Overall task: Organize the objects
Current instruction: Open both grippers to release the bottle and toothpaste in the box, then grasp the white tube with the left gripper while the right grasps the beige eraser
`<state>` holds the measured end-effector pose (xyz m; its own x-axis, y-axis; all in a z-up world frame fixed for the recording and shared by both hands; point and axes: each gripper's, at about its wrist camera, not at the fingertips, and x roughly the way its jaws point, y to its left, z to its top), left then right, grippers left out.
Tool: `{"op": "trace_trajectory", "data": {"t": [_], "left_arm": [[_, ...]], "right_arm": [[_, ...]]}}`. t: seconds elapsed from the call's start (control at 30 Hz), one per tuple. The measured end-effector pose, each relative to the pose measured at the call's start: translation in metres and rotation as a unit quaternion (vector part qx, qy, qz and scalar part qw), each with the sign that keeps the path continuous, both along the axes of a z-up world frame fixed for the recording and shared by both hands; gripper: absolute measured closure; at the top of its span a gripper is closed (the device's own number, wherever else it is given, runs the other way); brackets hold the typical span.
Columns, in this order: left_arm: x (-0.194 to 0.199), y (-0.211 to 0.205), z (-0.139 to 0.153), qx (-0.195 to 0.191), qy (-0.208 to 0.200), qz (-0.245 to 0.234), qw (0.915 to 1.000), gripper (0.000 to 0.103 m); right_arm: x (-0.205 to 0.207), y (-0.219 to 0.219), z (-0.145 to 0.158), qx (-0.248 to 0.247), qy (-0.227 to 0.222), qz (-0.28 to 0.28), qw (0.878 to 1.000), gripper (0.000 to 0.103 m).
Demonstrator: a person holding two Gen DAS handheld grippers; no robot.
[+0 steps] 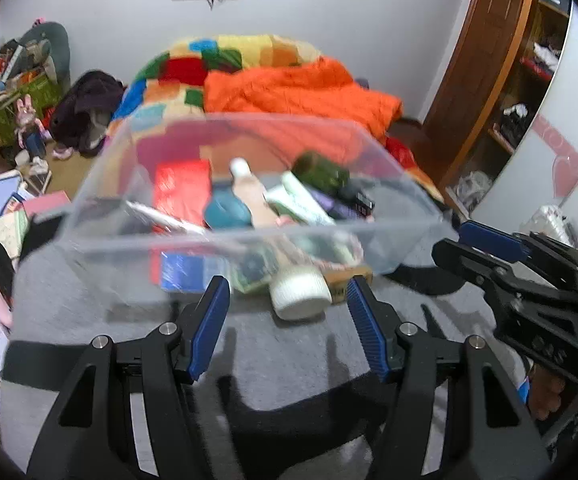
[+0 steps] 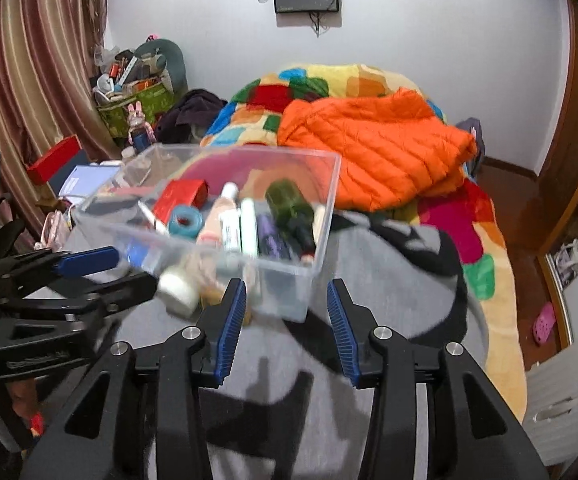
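A clear plastic bin (image 1: 101, 184) (image 2: 325, 204) sits on grey cloth on the bed. It holds a red box (image 1: 183, 190) (image 2: 181, 196), a teal tape roll (image 1: 225, 210) (image 2: 185, 220), white tubes (image 1: 301, 202) (image 2: 249, 224), a dark green bottle (image 1: 321, 172) (image 2: 289, 204) and a white jar (image 1: 299, 290) (image 2: 177, 288). My left gripper (image 1: 287, 316) is open and empty just in front of the bin; it also shows in the right wrist view (image 2: 109, 268). My right gripper (image 2: 285, 320) is open and empty at the bin's near right corner; it also shows in the left wrist view (image 1: 465, 240).
An orange puffer jacket (image 2: 373, 148) lies on a colourful patchwork blanket (image 2: 485, 248) behind the bin. Cluttered books and boxes (image 1: 1, 208) lie to the left. A green bag of items (image 2: 137, 104) stands by the curtain. A wooden wardrobe (image 1: 485, 68) stands at right.
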<state>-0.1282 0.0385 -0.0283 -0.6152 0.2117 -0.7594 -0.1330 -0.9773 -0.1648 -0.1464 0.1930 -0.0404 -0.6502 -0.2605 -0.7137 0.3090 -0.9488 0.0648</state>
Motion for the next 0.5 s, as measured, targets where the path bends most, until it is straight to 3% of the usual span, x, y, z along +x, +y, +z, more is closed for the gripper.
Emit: {"op": "trace_trajectory", "data": {"t": [0.1, 0.2, 0.27, 0.33, 0.5], "left_arm": [[-0.007, 0.006, -0.012, -0.008, -0.012, 0.003, 0.9999, 0.043], [-0.012, 0.009, -0.019, -0.007, -0.021, 0.003, 0.9997, 0.051], [-0.015, 0.008, -0.024, 0.000, -0.030, 0.002, 0.9995, 0.062], [-0.016, 0.007, -0.027, 0.020, -0.038, -0.004, 0.9991, 0.067], [-0.006, -0.001, -0.021, 0.014, -0.021, 0.009, 0.9996, 0.067]], "right_arm": [[0.002, 0.001, -0.013, -0.002, -0.019, 0.002, 1.000, 0.065], [0.002, 0.001, -0.024, -0.003, -0.035, 0.003, 0.999, 0.065], [0.001, -0.002, -0.031, -0.003, -0.046, 0.007, 0.999, 0.064], [0.000, -0.008, -0.037, 0.003, -0.050, 0.012, 0.999, 0.064], [-0.002, -0.028, -0.044, 0.013, -0.053, 0.029, 0.998, 0.064]]}}
